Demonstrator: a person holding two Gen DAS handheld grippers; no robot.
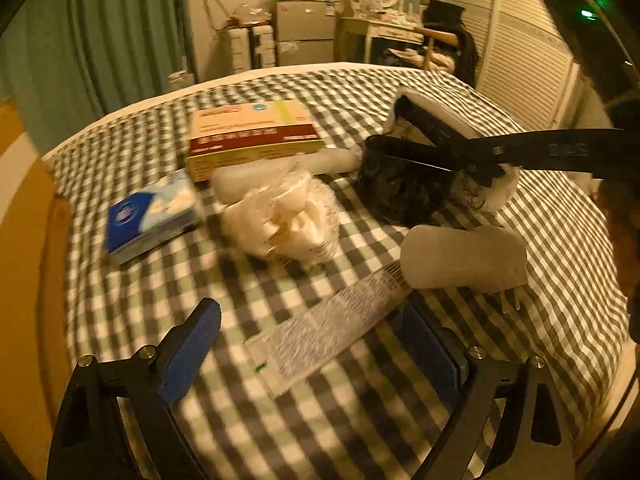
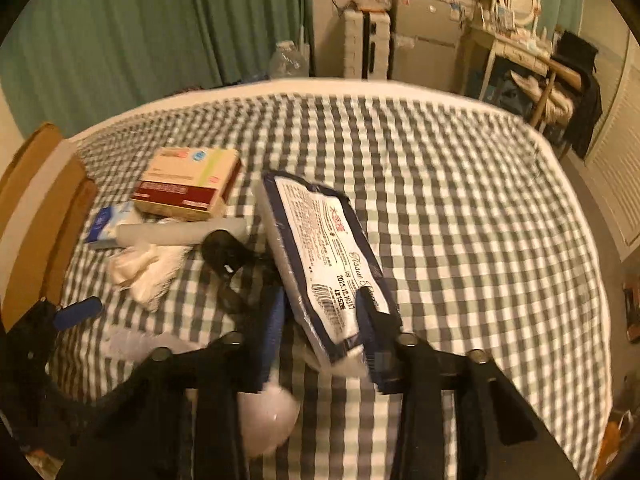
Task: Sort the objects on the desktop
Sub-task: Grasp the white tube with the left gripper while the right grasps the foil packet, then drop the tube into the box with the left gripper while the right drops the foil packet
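From the left wrist we see our left hand-held gripper (image 1: pixel 316 344) spread wide over the checked bed (image 1: pixel 360 420), a printed paper slip (image 1: pixel 328 332) lying between its blue pads, untouched. A cardboard box (image 1: pixel 252 136) and a small tissue pack (image 1: pixel 152 220) lie beyond. From the right wrist, our right hand-held gripper (image 2: pixel 320 320) pinches a large tissue packet (image 2: pixel 324 256), tilted above the bed

We see a navy-edged white tissue pack (image 2: pixel 328 264) tilted on edge, centre frame. At upper left lie a beige-and-maroon box (image 2: pixel 188 184), a small blue tissue packet (image 2: pixel 106 226) and crumpled white mesh (image 2: pixel 144 272).
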